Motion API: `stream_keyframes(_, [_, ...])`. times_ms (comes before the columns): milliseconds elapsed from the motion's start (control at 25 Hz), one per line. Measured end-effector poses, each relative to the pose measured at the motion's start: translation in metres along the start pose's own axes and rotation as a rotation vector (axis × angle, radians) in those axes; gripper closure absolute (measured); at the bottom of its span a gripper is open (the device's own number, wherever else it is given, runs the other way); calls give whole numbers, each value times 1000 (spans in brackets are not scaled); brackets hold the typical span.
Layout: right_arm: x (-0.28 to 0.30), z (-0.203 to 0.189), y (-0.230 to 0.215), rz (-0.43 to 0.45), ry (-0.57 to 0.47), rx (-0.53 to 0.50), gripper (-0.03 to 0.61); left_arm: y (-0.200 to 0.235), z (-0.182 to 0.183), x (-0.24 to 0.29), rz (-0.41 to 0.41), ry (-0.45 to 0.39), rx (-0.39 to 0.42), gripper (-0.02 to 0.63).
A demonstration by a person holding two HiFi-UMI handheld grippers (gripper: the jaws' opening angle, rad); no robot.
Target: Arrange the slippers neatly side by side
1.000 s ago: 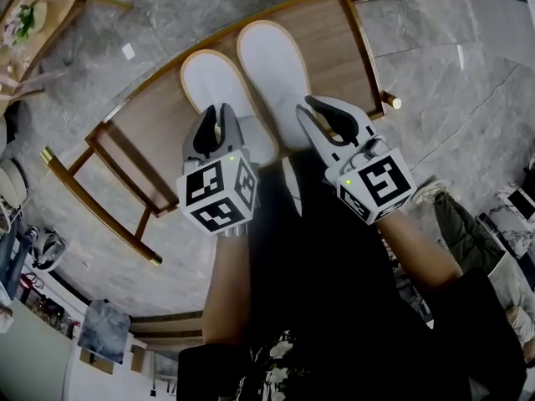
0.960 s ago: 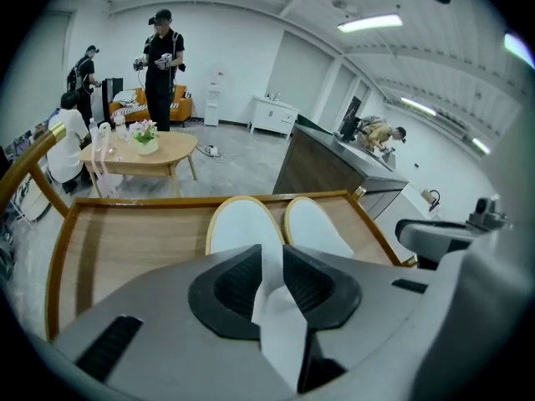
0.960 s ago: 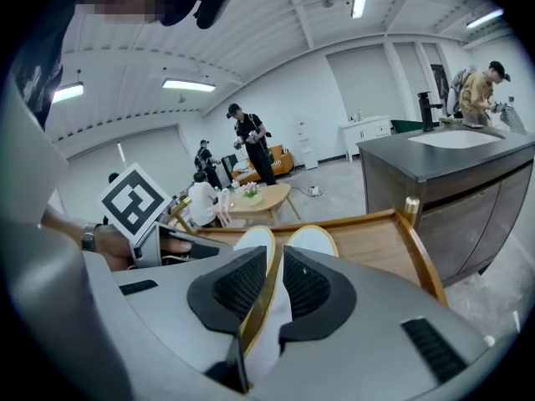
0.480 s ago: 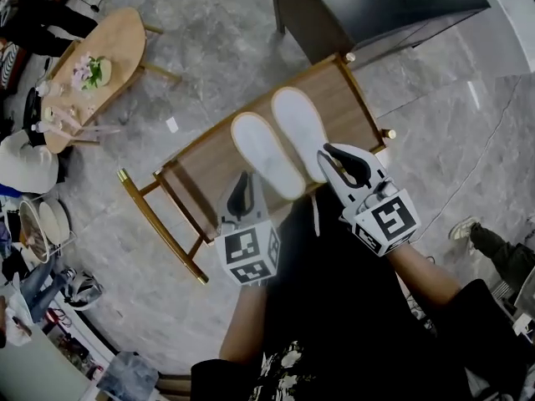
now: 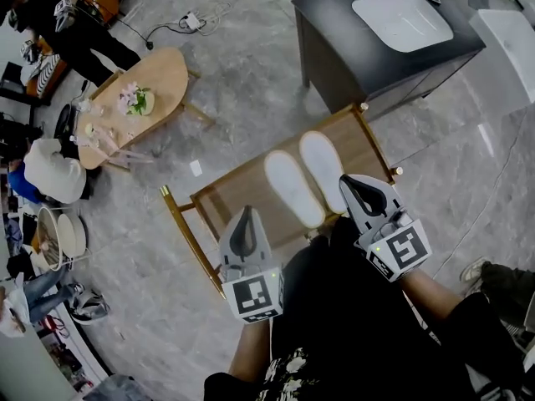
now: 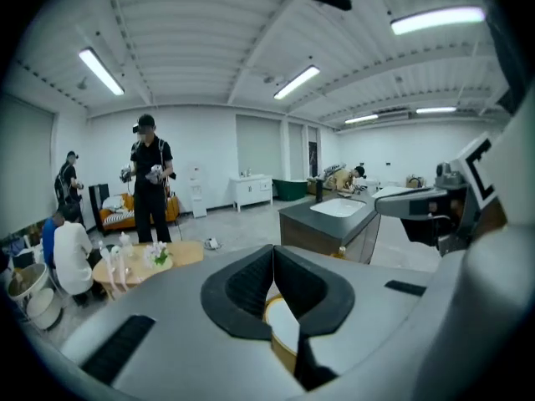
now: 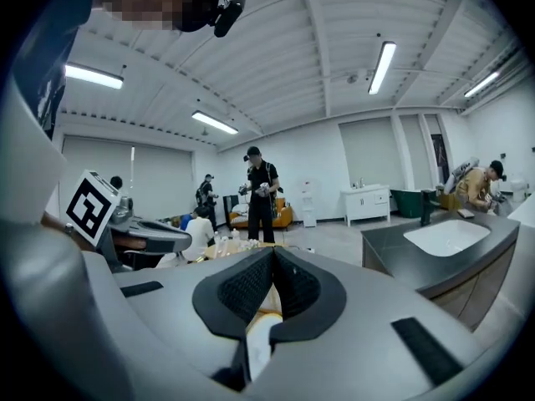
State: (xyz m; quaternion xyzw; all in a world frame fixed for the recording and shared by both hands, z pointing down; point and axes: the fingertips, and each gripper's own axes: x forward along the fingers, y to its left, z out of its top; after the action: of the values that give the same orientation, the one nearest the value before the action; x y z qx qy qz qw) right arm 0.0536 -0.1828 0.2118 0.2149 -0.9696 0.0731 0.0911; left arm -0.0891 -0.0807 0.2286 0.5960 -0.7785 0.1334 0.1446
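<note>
While held just off the near edge of the low brown wooden worktop (image 5: 238,189), clenched on nothing: left gripper (image 5: 247,211) fingers and right gripper (image 5: 348,180) fingers, both only just closing together. Resting side by side atop that worktop, toward its right end: two flat white oval slippers (image 5: 292,187).

White slippers (image 5: 322,170) sit side by side on a wooden rack (image 5: 238,195), left gripper (image 5: 246,211) and right gripper (image 5: 347,180) closed.

Smooth white slippers (image 5: 294,189) rest on a wood-grain bench (image 5: 241,188) with shiny gold metal rails (image 5: 189,232), over a polished grey marble-look floor (image 5: 251,73)
</note>
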Motion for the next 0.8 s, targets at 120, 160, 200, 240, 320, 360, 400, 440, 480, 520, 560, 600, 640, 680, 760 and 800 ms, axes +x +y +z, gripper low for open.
stream_keyframes(120, [-1,26,17,36,-50,-25,578,-2,25,-18,-8,-71,5,611])
stream_keyframes(160, [-2,33,24,51,-65,-34,578,-1,32,-24,-9,-91,0,611])
stream_keyframes(200, [-1,39,30,64,-79,-48,578,0,38,-28,-5,-118,1,611])
stream_keyframes(240, [1,45,37,73,-90,-65,578,2,45,-32,3,-150,9,611])
stream_keyframes(320, [4,51,47,74,-97,-96,578,4,56,-37,22,-201,58,611])
stream_keyframes(360, [4,52,50,67,-93,-105,578,4,57,-39,29,-210,91,611])
stream_keyframes(400, [5,50,52,59,-85,-108,580,3,56,-39,33,-207,113,611])
stream_keyframes(440, [5,49,53,52,-74,-105,580,2,55,-38,33,-203,114,611])
stream_keyframes(480, [5,47,54,47,-64,-101,580,2,55,-36,32,-204,102,611])
stream_keyframes(520, [6,46,54,43,-57,-97,580,2,57,-35,30,-211,90,611])
stream_keyframes(560, [6,45,54,39,-53,-95,580,1,60,-34,28,-221,84,611])
stream_keyframes(600, [5,45,54,35,-53,-97,580,0,62,-33,25,-228,84,611])
stream_keyframes(640, [5,45,53,30,-54,-100,580,-1,64,-32,22,-232,89,611])
stream_keyframes(680, [4,47,53,26,-59,-103,580,-1,65,-32,20,-233,95,611])
stream_keyframes(760, [4,49,52,20,-69,-106,580,-3,66,-31,18,-231,107,611])
stream_keyframes(800, [4,50,52,19,-72,-108,580,-3,67,-31,17,-232,109,611])
